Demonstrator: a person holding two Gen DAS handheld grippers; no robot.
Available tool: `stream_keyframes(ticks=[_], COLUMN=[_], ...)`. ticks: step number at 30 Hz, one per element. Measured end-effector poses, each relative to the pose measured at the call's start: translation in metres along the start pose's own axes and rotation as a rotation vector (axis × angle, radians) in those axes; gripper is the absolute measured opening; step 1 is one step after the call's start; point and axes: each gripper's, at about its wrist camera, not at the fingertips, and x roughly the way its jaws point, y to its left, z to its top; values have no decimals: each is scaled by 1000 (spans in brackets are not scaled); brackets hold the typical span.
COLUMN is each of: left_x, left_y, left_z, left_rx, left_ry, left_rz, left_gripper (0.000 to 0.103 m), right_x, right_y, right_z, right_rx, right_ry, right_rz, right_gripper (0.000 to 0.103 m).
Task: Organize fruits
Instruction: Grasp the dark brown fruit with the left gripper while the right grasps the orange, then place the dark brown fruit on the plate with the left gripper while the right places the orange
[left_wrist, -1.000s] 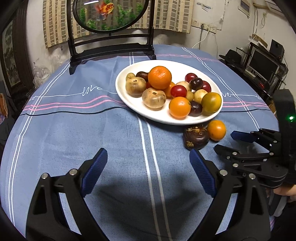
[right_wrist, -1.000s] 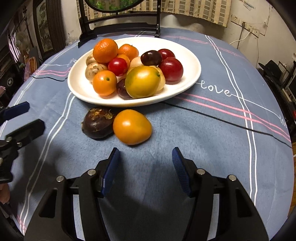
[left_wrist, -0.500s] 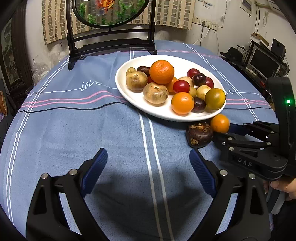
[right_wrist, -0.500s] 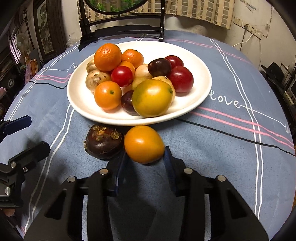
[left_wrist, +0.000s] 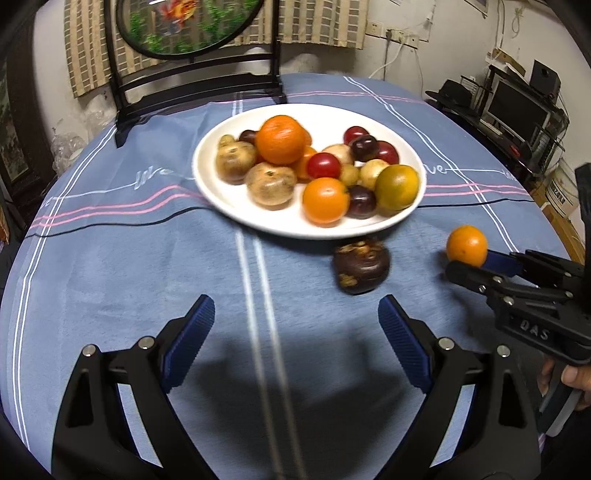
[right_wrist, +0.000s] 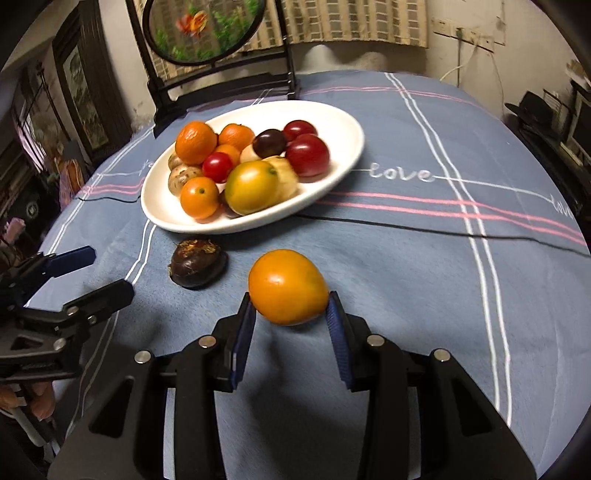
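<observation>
- Blue ribbed pads of your right gripper had just closed in and were clamped on the orange fruit, one pad on each flank; your right wrist view showed both contacts, while your left wrist view showed only the fruit at the tip of that gripper, with part of your hand below it.
- Smooth and egg-shaped, the fruit was deep orange with a slight greenish tinge on one side, and it sat at the very front of the pads.
- Your left gripper had its pads spread wide with only tablecloth between them.
- Just beyond them lay the dark purple fruit, rough brown at its crown, loose on the cloth and beside the near rim of the plate; from your right wrist it sat to the left of the held fruit.
- Farther back, the white plate carried a heap of orange, red, dark and tan fruits.
- Behind it stood a black-framed round screen painted with a goldfish.
</observation>
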Motion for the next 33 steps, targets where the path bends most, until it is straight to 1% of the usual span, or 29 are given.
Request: stream_keyframes(ticks=[3,8,9,11,13,15,17,20,22,26,28,33], left_x=[6,25,29,36,43,49,56,58,58,54,53,45], left_y=[-13,-30,-32,-37,-38,-37,-37,-38,-38,-45,-46,-37], left_z=[4,8,9,12,14,16,15,16,16,16,16,12], left_rx=[9,1,4,17,12,-7,-11,8,15,51,51,14], left_ry=[-9,37,40,43,56,81,104,97,92,89,94,95], left_rz=[2,-28,-25,7,8,-11,-6,26,20,-12,-4,-30], left_gripper=[92,91,91,91,91,85,79,74,70,46,46,45], right_x=[-7,-14,-15,-17,-18,-18,-17,-16,-16,-17,-18,-21], right_y=[-10,-17,-18,-18,-17,-16,-17,-17,-16,-13,-12,-10], right_z=[-7,-13,-14,-14,-14,-14,-14,-14,-14,-13,-12,-12], right_rx=[19,35,38,40,36,35,39,41,39,34,29,23], right_ry=[-9,-18,-21,-25,-30,-31,-29,-26,-24,-23,-24,-25], right_rz=[5,36,44,59,62,70,68,69,68,66,65,59], right_gripper=[39,39,39,39,39,39,39,39,39,39,39,39])
